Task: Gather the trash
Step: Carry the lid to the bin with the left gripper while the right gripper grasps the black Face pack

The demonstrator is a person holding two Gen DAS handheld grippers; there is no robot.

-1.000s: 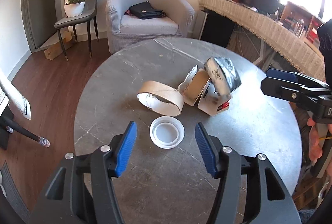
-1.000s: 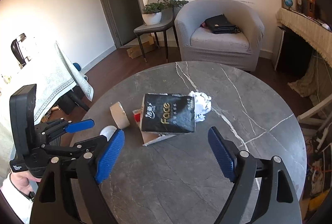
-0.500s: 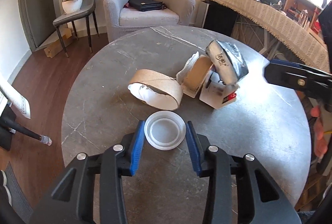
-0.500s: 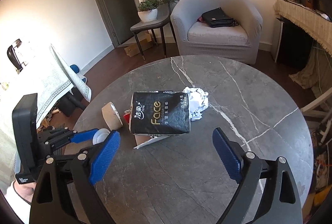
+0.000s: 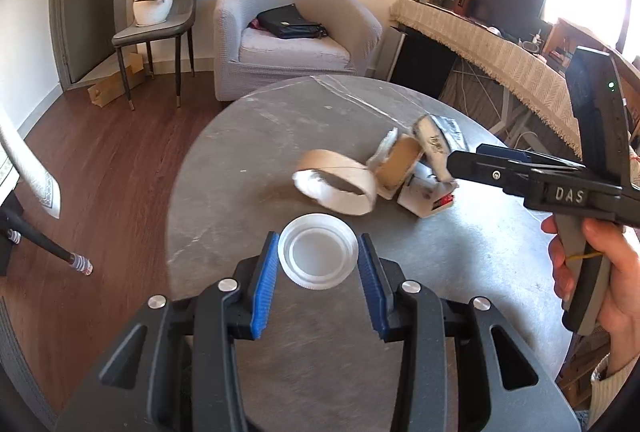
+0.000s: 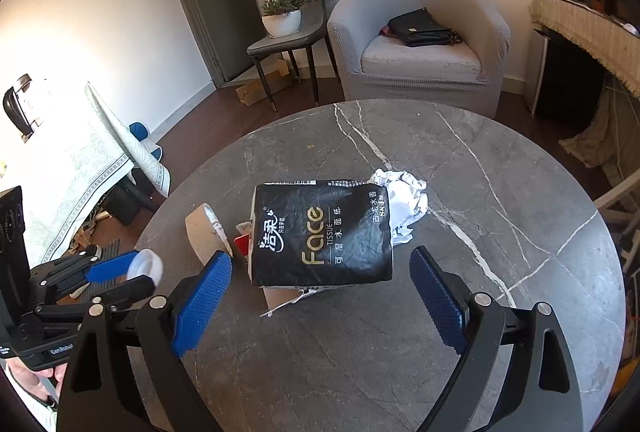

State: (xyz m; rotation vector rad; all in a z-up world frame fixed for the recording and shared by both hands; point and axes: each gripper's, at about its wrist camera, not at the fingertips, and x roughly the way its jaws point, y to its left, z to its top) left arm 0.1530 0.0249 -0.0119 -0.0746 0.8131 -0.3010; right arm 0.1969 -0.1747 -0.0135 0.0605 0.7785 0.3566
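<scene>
The left hand-held gripper (image 5: 318,262) is clamped on a round white plastic lid (image 5: 318,256), ridged at its rim, and seems to hold it just above the desk (image 5: 224,151) near the left edge. The right hand-held gripper (image 6: 320,286) hangs wide open and empty. Most trash is left mid-desk: a cardboard ring (image 5: 335,186), a glossy black tissue pack (image 6: 322,234), crumpled paper (image 6: 404,197), and a torn box (image 5: 426,196).

Translucent plastic lid (image 5: 318,256) between ribbed blue gripper pads (image 5: 265,284); ahead, matt grey stone counter (image 5: 248,135), cardboard ring (image 5: 335,180), glossy black tissue pack (image 6: 322,234).
</scene>
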